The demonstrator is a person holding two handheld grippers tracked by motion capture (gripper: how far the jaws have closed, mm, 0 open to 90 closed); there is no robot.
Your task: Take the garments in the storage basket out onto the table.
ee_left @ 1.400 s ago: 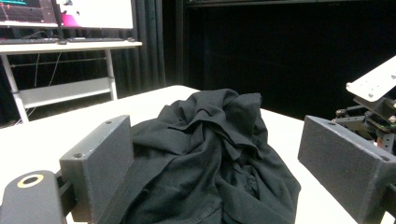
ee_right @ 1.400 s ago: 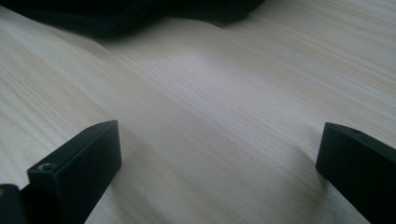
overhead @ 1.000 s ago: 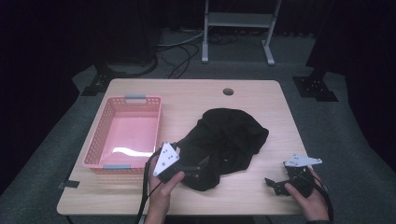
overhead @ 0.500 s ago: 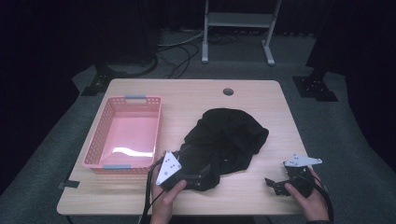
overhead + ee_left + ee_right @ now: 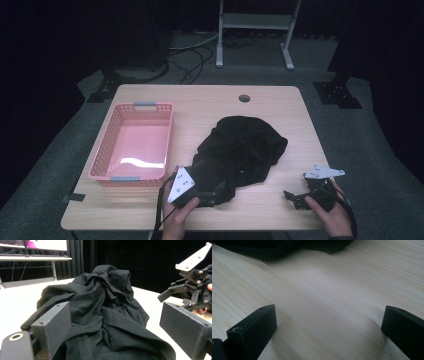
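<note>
The black garment point(image 5: 240, 152) lies crumpled in a heap on the worktop point(image 5: 210, 105), a little right of its middle, with the pink basket point(image 5: 134, 142) just beside it on the left side. The heap stretches from its near-left corner up toward the far right, so its long axis runs diagonally across the worktop.

The left claw point(image 5: 207, 198) is at the near-left corner of the garment. In the left gripper view the two jaws stand wide open, one on each side of the cloth point(image 5: 105, 315), and the fabric already rises between them. The pads do not press on it, so I judge that nothing is gripped yet. From this claw the garment lies straight ahead and slightly upward, and its lowest folds are at the level of the jaws.

The right claw point(image 5: 295, 199) rests near the front edge of the worktop, well apart from the garment and to the right of it. In the right gripper view its jaws are also wide open, with only bare wood point(image 5: 324, 302) between them, and the dark edge of the cloth point(image 5: 274, 250) is farther ahead.

The left hand point(image 5: 177, 217) is clearly the nearer one, so the coming grasp looks like its job.

I can read no brand, label or writing on the garment or the basket.
</note>
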